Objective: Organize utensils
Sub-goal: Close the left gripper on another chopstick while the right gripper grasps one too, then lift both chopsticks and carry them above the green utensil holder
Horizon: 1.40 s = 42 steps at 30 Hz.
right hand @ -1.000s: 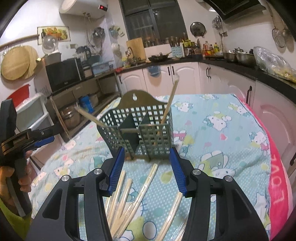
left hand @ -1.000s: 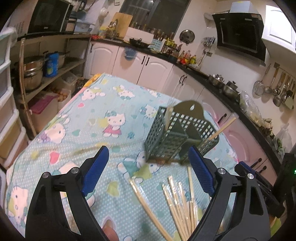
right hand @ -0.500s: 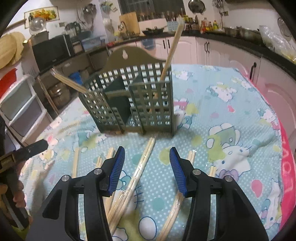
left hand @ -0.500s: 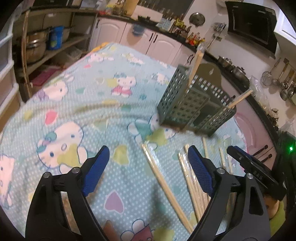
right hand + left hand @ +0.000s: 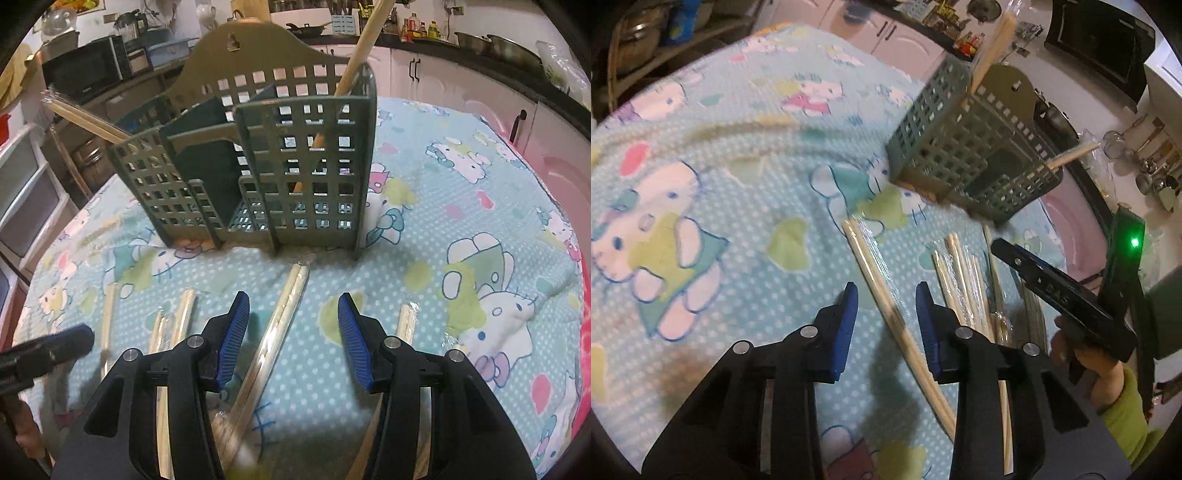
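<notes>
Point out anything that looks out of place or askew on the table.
Wrapped chopstick pairs lie scattered at odd angles on the cloth in front of the green holder. In the holder, one pair stands nearly upright, while another pokes out sideways over its low end.

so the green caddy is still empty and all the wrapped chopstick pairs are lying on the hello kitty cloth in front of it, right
Not quite: the green caddy is not empty. The right wrist view shows one chopstick pair standing in its right compartment and another leaning out of its left side. The remaining wrapped pairs do lie on the hello kitty cloth in front of it.
</notes>
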Each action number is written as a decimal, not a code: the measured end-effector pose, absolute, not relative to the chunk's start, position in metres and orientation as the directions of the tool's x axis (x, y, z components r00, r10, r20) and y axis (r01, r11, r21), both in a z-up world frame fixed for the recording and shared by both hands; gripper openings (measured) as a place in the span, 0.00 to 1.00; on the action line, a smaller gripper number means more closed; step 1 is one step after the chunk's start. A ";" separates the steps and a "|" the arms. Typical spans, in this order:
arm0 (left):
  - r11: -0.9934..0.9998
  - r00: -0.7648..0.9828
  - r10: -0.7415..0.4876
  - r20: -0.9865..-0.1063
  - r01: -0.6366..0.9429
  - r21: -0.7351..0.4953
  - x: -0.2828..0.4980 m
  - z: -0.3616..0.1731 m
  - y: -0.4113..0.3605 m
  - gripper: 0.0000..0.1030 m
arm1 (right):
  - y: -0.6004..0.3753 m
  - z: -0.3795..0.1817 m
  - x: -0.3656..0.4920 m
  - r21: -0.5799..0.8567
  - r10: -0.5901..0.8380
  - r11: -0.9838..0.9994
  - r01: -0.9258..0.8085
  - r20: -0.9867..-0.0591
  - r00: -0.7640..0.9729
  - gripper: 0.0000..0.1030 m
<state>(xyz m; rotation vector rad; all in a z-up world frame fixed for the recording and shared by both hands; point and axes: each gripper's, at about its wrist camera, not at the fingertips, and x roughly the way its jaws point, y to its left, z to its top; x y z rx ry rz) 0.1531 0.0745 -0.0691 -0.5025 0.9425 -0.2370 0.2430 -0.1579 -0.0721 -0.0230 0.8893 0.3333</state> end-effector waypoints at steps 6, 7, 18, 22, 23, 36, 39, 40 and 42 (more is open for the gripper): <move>0.876 0.565 -0.377 -0.734 -0.039 -0.480 0.166 -0.072 0.068 0.23 | -0.155 -0.083 0.259 0.122 0.259 0.956 -0.268 -0.781 0.568 0.46; 0.878 0.564 -0.373 -0.736 -0.042 -0.477 0.169 -0.073 0.068 0.23 | -0.155 -0.083 0.260 0.121 0.258 0.956 -0.267 -0.780 0.570 0.46; 0.907 0.562 -0.295 -0.773 -0.091 -0.412 0.199 -0.072 0.063 0.23 | -0.163 -0.086 0.274 0.121 0.239 0.965 -0.234 -0.778 0.582 0.19; 0.913 0.564 -0.269 -0.781 -0.109 -0.394 0.209 -0.071 0.062 0.23 | -0.173 -0.085 0.274 0.162 0.264 0.961 -0.223 -0.774 0.576 0.14; 0.913 0.566 -0.262 -0.781 -0.116 -0.391 0.211 -0.071 0.062 0.23 | -0.176 -0.083 0.274 0.174 0.272 0.960 -0.221 -0.771 0.575 0.13; 0.916 0.603 -0.218 -0.768 -0.144 -0.374 0.225 -0.060 0.072 0.03 | -0.201 -0.044 0.245 0.313 0.398 0.917 -0.246 -0.693 0.602 0.09; 0.913 0.644 -0.221 -0.732 -0.127 -0.387 0.215 -0.045 0.074 0.03 | -0.203 -0.029 0.236 0.329 0.428 0.903 -0.275 -0.657 0.620 0.09; 0.915 0.662 -0.219 -0.717 -0.116 -0.387 0.210 -0.037 0.074 0.03 | -0.204 -0.025 0.233 0.331 0.434 0.901 -0.282 -0.649 0.625 0.09; 0.917 0.689 -0.222 -0.690 -0.093 -0.388 0.203 -0.024 0.073 0.03 | -0.206 -0.016 0.227 0.339 0.451 0.892 -0.299 -0.627 0.635 0.09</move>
